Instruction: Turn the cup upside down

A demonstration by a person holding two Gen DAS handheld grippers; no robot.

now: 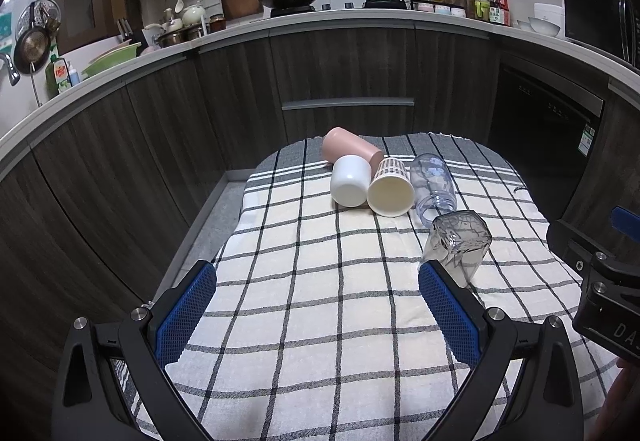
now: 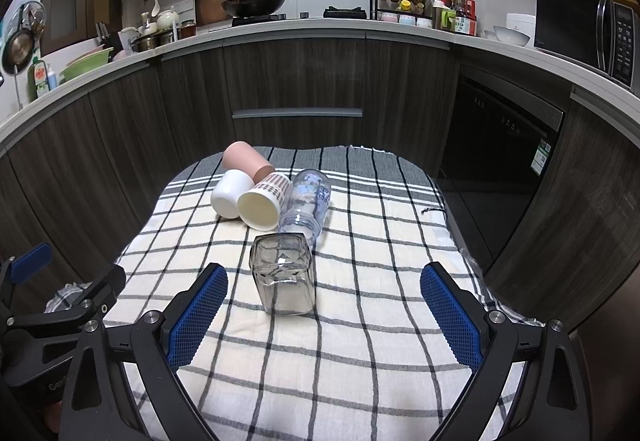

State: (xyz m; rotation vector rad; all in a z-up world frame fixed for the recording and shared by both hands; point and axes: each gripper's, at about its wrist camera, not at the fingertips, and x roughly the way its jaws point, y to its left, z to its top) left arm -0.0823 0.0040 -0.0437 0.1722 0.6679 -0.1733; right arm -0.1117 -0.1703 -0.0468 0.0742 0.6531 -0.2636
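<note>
On a checked cloth (image 2: pixel 360 321) over the surface, a square clear glass cup (image 2: pixel 285 277) stands near both wide-open, empty grippers, left gripper (image 1: pixel 316 311) and right gripper (image 2: pixel 324 315); smooth glass could slip from the fingers and knock the four cups (image 2: pixel 260 205) lying behind.

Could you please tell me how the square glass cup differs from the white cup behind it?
The square glass cup is transparent and square-sided; the white cup is opaque and round. The glass cup stands alone, nearest the grippers; the white cup lies on its side against the checked paper cup. Both sit on the checked cloth.
</note>
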